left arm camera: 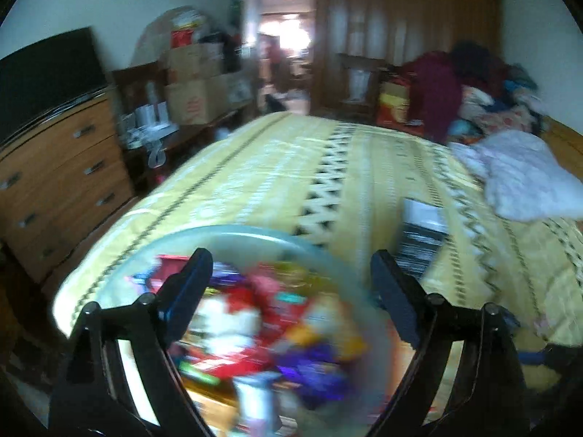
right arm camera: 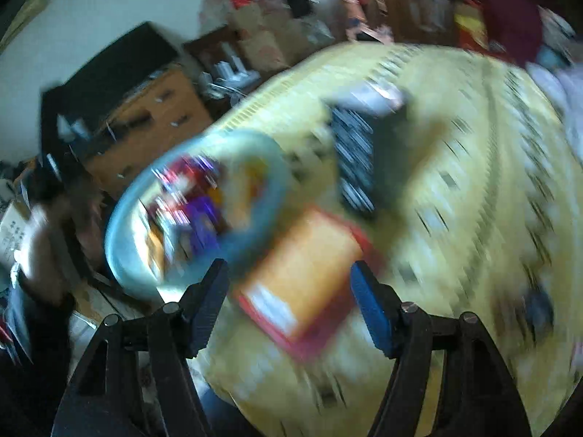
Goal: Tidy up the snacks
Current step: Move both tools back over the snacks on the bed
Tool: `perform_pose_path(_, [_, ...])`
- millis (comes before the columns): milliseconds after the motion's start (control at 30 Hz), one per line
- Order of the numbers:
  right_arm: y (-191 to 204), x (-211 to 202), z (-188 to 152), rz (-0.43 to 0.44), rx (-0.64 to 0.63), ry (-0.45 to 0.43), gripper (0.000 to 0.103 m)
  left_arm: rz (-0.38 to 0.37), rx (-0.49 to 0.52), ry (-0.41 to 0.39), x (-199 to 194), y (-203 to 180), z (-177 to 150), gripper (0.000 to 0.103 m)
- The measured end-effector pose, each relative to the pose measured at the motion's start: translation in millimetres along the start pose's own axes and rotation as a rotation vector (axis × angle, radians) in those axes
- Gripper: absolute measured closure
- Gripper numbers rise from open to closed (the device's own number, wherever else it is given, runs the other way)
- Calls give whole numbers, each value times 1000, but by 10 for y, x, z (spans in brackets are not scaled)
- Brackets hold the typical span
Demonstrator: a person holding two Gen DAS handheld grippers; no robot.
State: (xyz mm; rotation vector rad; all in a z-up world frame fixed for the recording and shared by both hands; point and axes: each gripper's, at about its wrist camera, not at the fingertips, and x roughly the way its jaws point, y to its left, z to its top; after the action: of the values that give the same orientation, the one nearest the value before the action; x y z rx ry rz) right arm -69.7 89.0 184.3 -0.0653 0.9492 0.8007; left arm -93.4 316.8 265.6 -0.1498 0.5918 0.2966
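A pale blue round basin [left arm camera: 233, 231] full of bright snack packets stands on the near left corner of the yellow bedspread [left arm camera: 273, 167]. My left gripper [left arm camera: 291, 258] hovers over it, open, with nothing between its fingers. In the blurred right wrist view the basin [right arm camera: 120, 218] is at the left. An orange box with a red border [right arm camera: 302, 284] lies on the bedspread [right arm camera: 455, 218] beside it. My right gripper [right arm camera: 288, 267] is open and straddles the box's near end with a gap on each side. A dark striped packet [left arm camera: 422, 240] [right arm camera: 353, 160] lies further up the bed.
A wooden dresser [left arm camera: 54, 167] with a dark TV [left arm camera: 47, 73] stands left of the bed, with cardboard boxes [left arm camera: 193, 83] behind it. A pile of clothes [left arm camera: 473, 91] and a white fluffy cloth [left arm camera: 528, 178] lie at the bed's far right.
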Motion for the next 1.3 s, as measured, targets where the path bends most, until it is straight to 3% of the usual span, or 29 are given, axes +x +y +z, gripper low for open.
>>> perform_pose_path(233, [-738, -494, -1260, -121, 159, 40, 31, -252, 161, 65, -135, -1226, -280, 7])
perform_pose_path(333, [-1076, -723, -1639, -159, 234, 38, 31, -358, 247, 161, -10, -1841, -560, 7])
perform_pose_path(467, [-1435, -938, -1897, -163, 313, 23, 31, -472, 274, 304, 282, -2401, -904, 7])
perform_pose_path(633, [-1789, -1134, -2010, -154, 374, -14, 31, -412, 242, 463, 881, -2880, -1286, 14])
perform_pose_path(767, [-2012, -1250, -2046, -141, 411, -46, 31, -382, 253, 537, 1224, -3185, -1533, 22])
perform_pose_path(900, [-2253, -1273, -2087, -137, 446, -54, 31, -369, 225, 569, 1522, -3510, -1729, 22])
perform_pose_path(1000, [-2404, -1254, -2124, -131, 494, -48, 31, -276, 233, 563, 1738, -3647, -1834, 22])
perform_pose_path(1200, [-2488, -1182, -2120, -103, 509, -32, 31, -197, 194, 531, 1759, -3303, -1850, 19])
perform_pose_path(1300, [-2458, -1114, -2077, -92, 491, -29, 31, -212, 170, 528, 1686, -3036, -1827, 19])
